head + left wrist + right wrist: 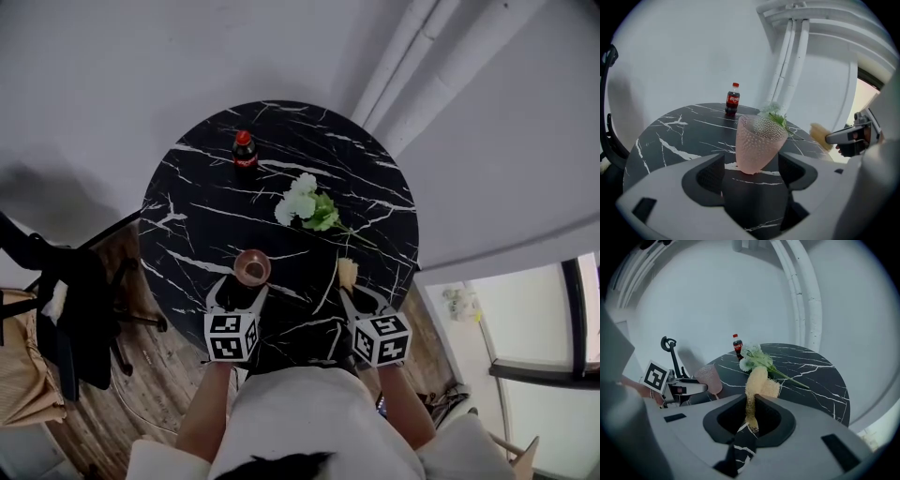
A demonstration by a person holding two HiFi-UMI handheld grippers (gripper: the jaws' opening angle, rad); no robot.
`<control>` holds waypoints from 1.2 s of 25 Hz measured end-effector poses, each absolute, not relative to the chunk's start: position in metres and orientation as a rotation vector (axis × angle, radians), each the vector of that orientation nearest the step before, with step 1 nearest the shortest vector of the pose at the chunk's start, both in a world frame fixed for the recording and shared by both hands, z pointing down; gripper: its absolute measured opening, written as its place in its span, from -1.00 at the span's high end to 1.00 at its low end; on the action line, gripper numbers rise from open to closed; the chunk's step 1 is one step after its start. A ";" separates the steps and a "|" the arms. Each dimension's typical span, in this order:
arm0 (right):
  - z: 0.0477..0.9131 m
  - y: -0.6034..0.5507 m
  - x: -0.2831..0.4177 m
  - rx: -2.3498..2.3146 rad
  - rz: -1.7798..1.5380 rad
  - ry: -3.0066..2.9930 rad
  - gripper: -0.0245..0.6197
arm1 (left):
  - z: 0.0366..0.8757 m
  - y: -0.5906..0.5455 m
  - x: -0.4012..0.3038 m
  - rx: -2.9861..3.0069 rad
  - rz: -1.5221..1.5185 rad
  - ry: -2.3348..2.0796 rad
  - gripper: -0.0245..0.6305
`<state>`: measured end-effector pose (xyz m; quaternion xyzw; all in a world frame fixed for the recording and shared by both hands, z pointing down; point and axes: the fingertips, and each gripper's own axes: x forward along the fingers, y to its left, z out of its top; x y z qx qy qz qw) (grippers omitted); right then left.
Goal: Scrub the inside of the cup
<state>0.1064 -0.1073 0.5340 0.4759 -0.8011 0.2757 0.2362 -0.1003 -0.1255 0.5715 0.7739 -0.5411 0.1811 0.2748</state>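
Observation:
A pink dimpled cup (252,267) (759,140) stands on the black marble table (375,178) near its front edge. My left gripper (244,283) (752,162) is open around the cup's base, with a gap between each pad and the cup. My right gripper (349,292) (752,401) is shut on a pale yellow loofah scrubber (348,274) (759,380), which sticks up out of the jaws to the right of the cup. The right gripper view also shows the cup (711,377) and the left gripper (689,387) at its left.
A cola bottle (245,150) stands at the table's far side. A white artificial flower with green leaves (305,202) lies mid-table, behind the scrubber. A chair draped with dark clothing (75,309) stands on the wooden floor to the left.

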 end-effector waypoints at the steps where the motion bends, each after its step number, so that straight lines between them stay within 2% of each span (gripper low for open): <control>1: 0.534 -0.107 0.107 1.304 0.754 -2.197 0.75 | 0.573 -0.127 -0.099 2.085 0.491 -1.450 -0.13; 13: 0.531 -0.109 0.115 1.319 0.700 -2.189 0.74 | 0.586 -0.142 -0.087 2.143 0.578 -1.429 -0.14; 30: 0.539 -0.108 0.119 1.267 0.635 -2.149 0.74 | 0.582 -0.164 -0.085 2.156 0.502 -1.557 -0.14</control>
